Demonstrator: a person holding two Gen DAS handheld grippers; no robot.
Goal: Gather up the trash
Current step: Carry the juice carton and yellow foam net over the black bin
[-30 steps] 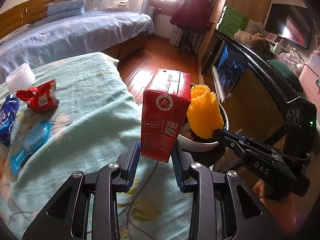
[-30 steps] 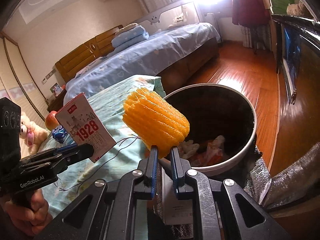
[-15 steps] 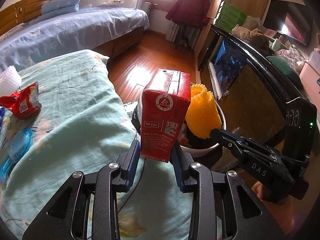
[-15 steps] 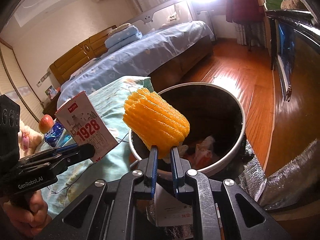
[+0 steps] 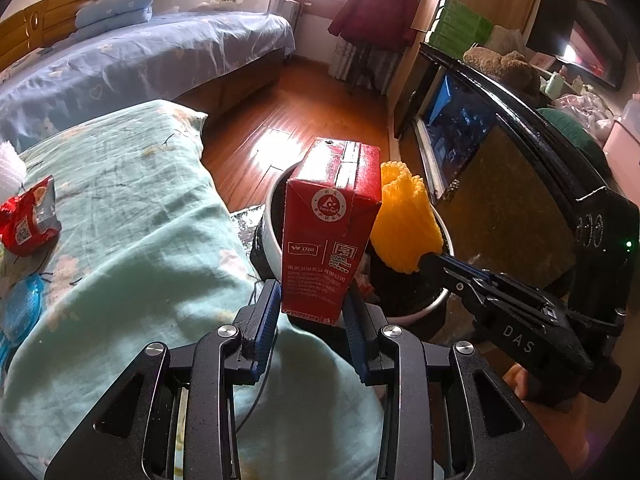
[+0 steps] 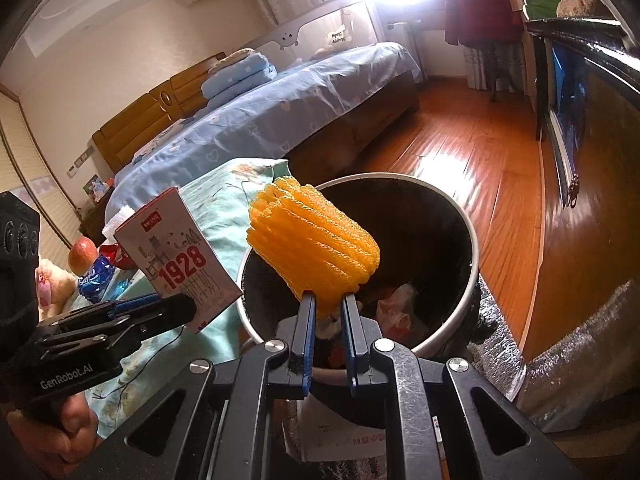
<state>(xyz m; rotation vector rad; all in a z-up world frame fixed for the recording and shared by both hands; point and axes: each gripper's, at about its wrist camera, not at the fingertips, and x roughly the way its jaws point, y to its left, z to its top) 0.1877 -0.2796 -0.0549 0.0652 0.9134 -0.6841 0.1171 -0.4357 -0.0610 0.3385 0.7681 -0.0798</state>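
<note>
Left wrist view first: your left gripper (image 5: 311,307) pinches the red milk carton (image 5: 330,228) at its base, carton upright, held in front of the trash bin (image 5: 270,236) and hiding most of its rim. Behind the carton your right gripper (image 5: 426,258) comes in from the right, clamped on the orange foam net (image 5: 406,226) over the bin. Left of the bin, on the green quilt (image 5: 132,216), you can see a red snack wrapper (image 5: 28,216) and a blue plastic piece (image 5: 18,312) at the frame edge.

Over to the right wrist view: here the bin (image 6: 474,268) opens up, and you see crumpled waste at its bottom, which the other camera never shows. Your right gripper (image 6: 327,302) squeezes the foam net (image 6: 314,250) above the bin's near rim. Left of the bin, your left gripper (image 6: 182,310) holds the carton (image 6: 178,264), now showing its white "1928" face. Farther left lie an apple (image 6: 82,254) and a blue wrapper (image 6: 94,278).
</note>
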